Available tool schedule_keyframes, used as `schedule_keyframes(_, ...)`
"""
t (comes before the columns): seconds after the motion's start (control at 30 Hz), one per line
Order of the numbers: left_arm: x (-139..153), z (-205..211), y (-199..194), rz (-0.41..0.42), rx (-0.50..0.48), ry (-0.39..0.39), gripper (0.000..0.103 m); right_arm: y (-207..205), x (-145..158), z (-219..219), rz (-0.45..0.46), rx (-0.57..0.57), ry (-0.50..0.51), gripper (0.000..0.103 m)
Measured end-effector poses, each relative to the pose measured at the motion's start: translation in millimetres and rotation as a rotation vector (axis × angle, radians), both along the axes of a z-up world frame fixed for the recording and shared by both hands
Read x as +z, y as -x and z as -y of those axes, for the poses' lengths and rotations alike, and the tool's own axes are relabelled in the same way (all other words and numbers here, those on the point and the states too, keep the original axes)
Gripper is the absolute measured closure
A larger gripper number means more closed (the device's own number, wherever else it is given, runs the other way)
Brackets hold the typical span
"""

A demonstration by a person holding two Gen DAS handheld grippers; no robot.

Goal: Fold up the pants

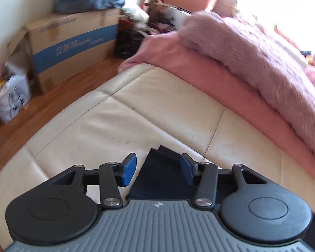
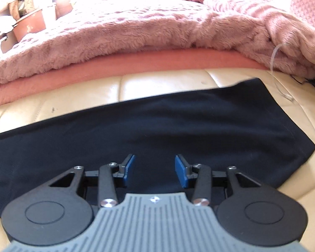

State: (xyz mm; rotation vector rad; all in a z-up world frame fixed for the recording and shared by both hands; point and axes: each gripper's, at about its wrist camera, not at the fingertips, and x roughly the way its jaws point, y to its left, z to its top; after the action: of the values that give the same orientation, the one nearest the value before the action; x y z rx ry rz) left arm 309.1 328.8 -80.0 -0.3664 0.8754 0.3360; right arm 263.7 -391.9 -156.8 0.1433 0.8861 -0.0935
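Dark navy pants (image 2: 157, 126) lie flat on a cream leather cushion (image 2: 161, 84) as a long band running left to right. My right gripper (image 2: 155, 169) is open and empty, hovering over the near part of the fabric. In the left wrist view one pointed end of the pants (image 1: 159, 168) pokes out between the blue pads. My left gripper (image 1: 158, 169) is open, its pads standing on either side of that end without pinching it.
A fluffy pink blanket (image 2: 136, 27) over a pink sheet (image 1: 220, 79) lies just beyond the cushion. Cardboard boxes (image 1: 73, 42), a plastic bag (image 1: 10, 96) and clutter stand on the wooden floor (image 1: 52, 96) to the left. Thin cables (image 2: 283, 84) trail at the right.
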Motion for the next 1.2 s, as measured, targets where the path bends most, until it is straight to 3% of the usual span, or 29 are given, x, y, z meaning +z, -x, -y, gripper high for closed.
schedule_keyframes(0.1, -15.5, 3.8, -22.2, -0.056, -0.052, -0.063, 0.043, -8.7, -0.3, -4.8, 0.002, 0.004, -0.001, 0.064)
schedule_keyframes(0.23, -32.6, -0.7, -31.9, -0.087, -0.037, -0.066, 0.047, -19.1, 2.4, -16.2, 0.012, 0.07, -0.037, 0.064)
schedule_keyframes(0.3, -35.9, -0.2, -30.9, -0.074, -0.045, -0.051, 0.076, -27.3, 4.7, -26.5, 0.019, 0.132, -0.032, 0.064)
schedule_keyframes(0.37, -36.4, 3.9, -28.4, -0.065, -0.05, -0.064, 0.092, -38.9, 6.8, -37.3, 0.03, 0.204, -0.016, 0.064)
schedule_keyframes(0.43, -33.2, 10.2, -28.3, -0.048, -0.054, -0.101, 0.1, -51.2, 8.8, -48.9, 0.042, 0.293, 0.038, 0.064)
schedule_keyframes(0.53, -26.2, 15.9, -29.4, -0.02, -0.063, -0.117, 0.102, -71.0, 10.6, -63.2, 0.045, 0.433, 0.128, 0.065)
schedule_keyframes(0.8, -9.7, 17.0, -32.5, 0.006, -0.082, -0.142, 0.102, -116.8, -2.7, -87.8, -0.065, 0.84, 0.323, 0.073)
schedule_keyframes(1.03, -8.6, 19.3, -32.4, 0.0, -0.082, -0.156, 0.103, -129.4, -8.7, -83.1, -0.137, 0.913, 0.302, 0.103)
schedule_keyframes(1.2, -6.4, 20.8, -31.8, 0.007, -0.08, -0.163, 0.103, -118.0, -0.8, -84.7, -0.09, 0.922, 0.338, 0.103)
